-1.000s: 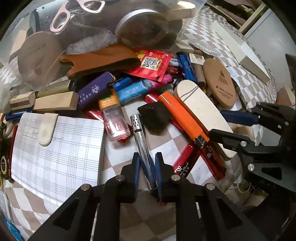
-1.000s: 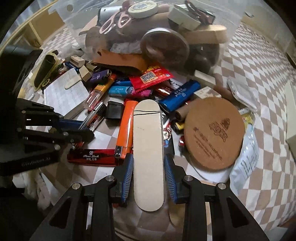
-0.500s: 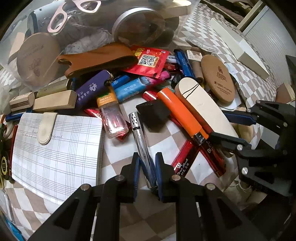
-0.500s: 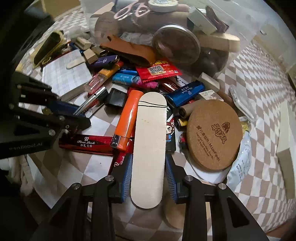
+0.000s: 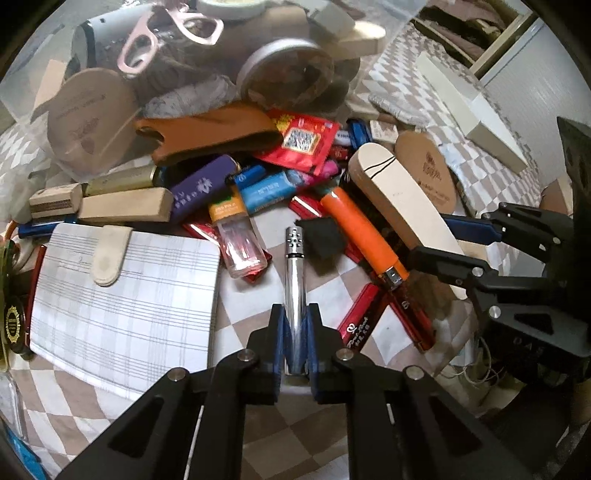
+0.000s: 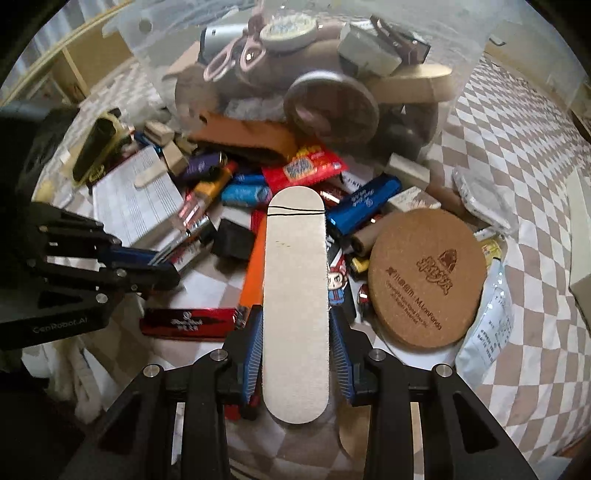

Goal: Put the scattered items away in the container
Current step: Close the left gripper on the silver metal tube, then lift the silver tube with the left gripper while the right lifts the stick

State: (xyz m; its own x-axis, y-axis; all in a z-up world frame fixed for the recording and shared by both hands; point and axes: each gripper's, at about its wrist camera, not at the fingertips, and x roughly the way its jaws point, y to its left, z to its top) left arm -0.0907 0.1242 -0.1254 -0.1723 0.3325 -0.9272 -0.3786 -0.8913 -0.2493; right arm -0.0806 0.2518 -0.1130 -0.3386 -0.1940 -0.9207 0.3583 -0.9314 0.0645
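While my left hand-held gripper [image 5: 295, 332] pinches the silver tube [image 5: 294, 273] between its blue pads, the tube's long axis runs straight out along the fingers, its perforated tip pointing toward the pile and the clear container [image 5: 110, 55] beyond. My right hand-held gripper [image 6: 295, 343] is clamped across the width of the flat cream board [image 6: 295, 288], and that board too lies lengthwise along the fingers, its rounded far end with the black line aimed at the same container [image 6: 461, 55]. Both pieces sit low over the checked cloth [image 5: 332, 288], among lighters and packets: an orange lighter [image 5: 364, 232] lies just beside the board, a plaid wallet [image 5: 122, 302] to the left of the tube, a round cork coaster [image 6: 424, 280] to the right of the board.

As I judge it, the container lies dead ahead of both grippers and above the clutter, already heaped with scissors [image 5: 170, 33] and a round tin [image 5: 288, 70]. Neither hand looks clearly nearer; both need a lift and a forward carry, each piece going in end first.
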